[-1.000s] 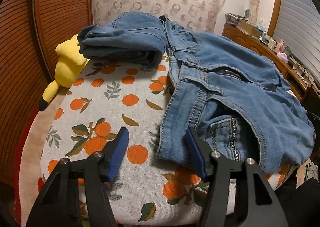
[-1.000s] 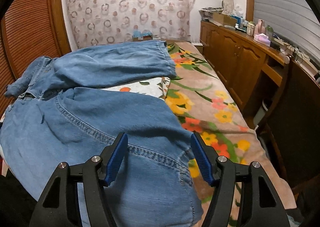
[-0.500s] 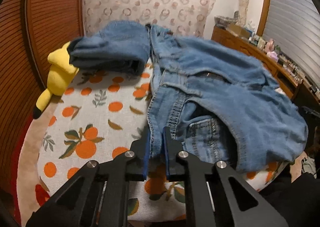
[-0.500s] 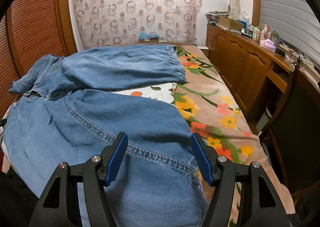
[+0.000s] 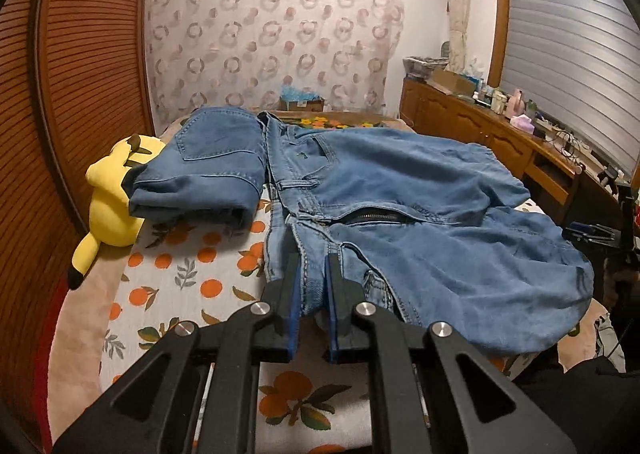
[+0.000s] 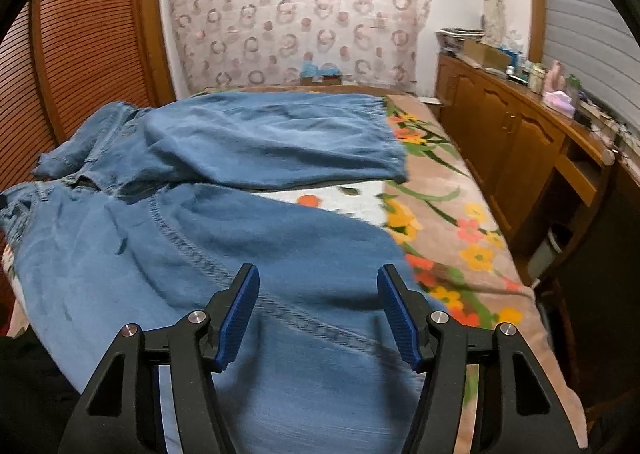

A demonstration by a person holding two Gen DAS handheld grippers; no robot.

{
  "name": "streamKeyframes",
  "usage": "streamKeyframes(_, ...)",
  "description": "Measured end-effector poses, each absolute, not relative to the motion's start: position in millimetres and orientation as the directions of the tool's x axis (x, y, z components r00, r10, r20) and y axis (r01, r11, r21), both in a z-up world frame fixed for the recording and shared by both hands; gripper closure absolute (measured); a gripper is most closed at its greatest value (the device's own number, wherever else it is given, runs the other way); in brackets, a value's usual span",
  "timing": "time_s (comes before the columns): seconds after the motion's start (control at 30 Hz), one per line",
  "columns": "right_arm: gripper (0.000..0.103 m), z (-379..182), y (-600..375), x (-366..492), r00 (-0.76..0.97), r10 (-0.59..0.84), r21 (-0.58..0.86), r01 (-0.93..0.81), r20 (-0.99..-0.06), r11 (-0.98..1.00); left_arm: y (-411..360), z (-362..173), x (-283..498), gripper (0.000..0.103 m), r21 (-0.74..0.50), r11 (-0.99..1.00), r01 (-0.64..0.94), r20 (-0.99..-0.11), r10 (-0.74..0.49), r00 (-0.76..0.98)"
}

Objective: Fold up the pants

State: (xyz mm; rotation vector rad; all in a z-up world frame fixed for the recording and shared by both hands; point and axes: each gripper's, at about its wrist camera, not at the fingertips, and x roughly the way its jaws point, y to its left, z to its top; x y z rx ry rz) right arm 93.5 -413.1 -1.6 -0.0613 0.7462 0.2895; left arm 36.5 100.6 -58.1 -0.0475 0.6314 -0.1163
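Blue denim pants (image 5: 400, 193) lie spread across the bed, waist to the left, zipper showing. My left gripper (image 5: 313, 274) is shut on the near waistband corner of the pants and holds it raised off the sheet. In the right wrist view the pants (image 6: 200, 238) have both legs stretching right, the far leg (image 6: 272, 141) lying flat. My right gripper (image 6: 318, 314) is open and empty, just above the near leg close to its seam.
A second folded pair of jeans (image 5: 204, 173) lies at the back left beside a yellow plush toy (image 5: 108, 193). The orange-print sheet (image 5: 180, 286) covers the bed. A wooden cabinet (image 6: 520, 157) runs along the right side. A slatted wooden door (image 5: 80, 73) stands left.
My left gripper closed on the waistband corner and lifted it; the view rose. My right gripper stayed open and shifted slightly over the near leg.
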Motion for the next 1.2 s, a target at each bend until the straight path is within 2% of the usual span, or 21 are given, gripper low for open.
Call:
streamKeyframes(0.5, 0.042, -14, -389, 119, 0.596, 0.301, -0.006, -0.457, -0.744, 0.889, 95, -55, 49, 0.091, -0.078, 0.991, 0.108, -0.589, -0.133, 0.797)
streamKeyframes(0.6, 0.051, -14, -390, 123, 0.581, 0.302, -0.017, -0.479, -0.756, 0.878, 92, -51, 51, 0.092, -0.07, 0.991, 0.113, -0.583, -0.133, 0.802)
streamKeyframes(0.67, 0.065, -12, -392, 123, 0.577, 0.314, -0.015, -0.493, -0.754, 0.87, 90, -48, 52, 0.092, -0.06, 0.991, 0.117, -0.575, -0.13, 0.808)
streamKeyframes(0.73, 0.083, -10, -391, 124, 0.572, 0.321, -0.024, -0.512, -0.755, 0.858, 87, -44, 52, 0.092, -0.057, 0.991, 0.123, -0.564, -0.134, 0.815)
streamKeyframes(0.83, 0.093, -8, -388, 123, 0.573, 0.311, -0.054, -0.531, -0.758, 0.846, 84, -37, 51, 0.092, -0.054, 0.99, 0.128, -0.55, -0.137, 0.824)
streamKeyframes(1.0, 0.098, 3, -381, 118, 0.594, 0.302, -0.085, -0.535, -0.746, 0.841, 79, -25, 52, 0.092, -0.045, 0.99, 0.137, -0.528, -0.14, 0.838)
streamKeyframes(1.2, 0.098, 40, -380, 98, 0.662, 0.309, -0.114, -0.515, -0.683, 0.85, 78, -8, 51, 0.092, -0.048, 0.988, 0.147, -0.493, -0.151, 0.857)
